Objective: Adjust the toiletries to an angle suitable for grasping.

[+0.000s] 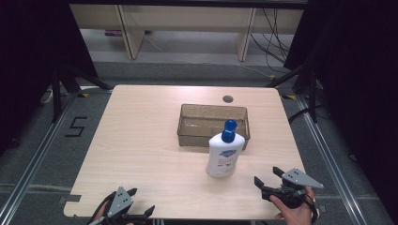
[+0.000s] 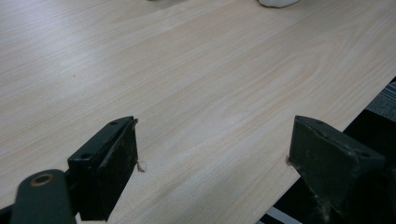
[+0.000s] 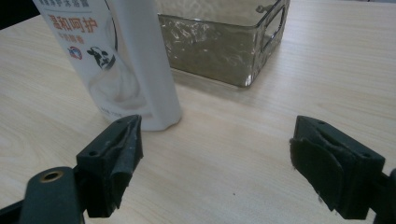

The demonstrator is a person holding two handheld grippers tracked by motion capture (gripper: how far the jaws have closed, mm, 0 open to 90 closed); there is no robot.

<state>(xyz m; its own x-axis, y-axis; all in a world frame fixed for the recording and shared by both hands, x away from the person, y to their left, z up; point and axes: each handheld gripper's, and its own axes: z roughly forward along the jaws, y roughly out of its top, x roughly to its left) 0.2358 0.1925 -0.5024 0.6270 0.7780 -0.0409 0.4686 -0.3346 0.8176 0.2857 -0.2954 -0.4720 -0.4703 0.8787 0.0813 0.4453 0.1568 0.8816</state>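
A white bottle (image 1: 225, 154) stands upright on the table (image 1: 141, 140) just before a clear bin (image 1: 213, 125), near the wide-open, empty right tool (image 1: 269, 179) (left tool (image 1: 141, 202) open too), so a careless sideways bump could topple it.

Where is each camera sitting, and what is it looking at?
High view: above the person's side, looking forward and down on the table; left gripper, right gripper and hand show.
Left gripper view: rides the left gripper, looking along its open jaws over bare wood.
Right gripper view: rides the right gripper, open jaws facing the bottle and clear bin.
Shared: high and right gripper views both show bottle and bin.
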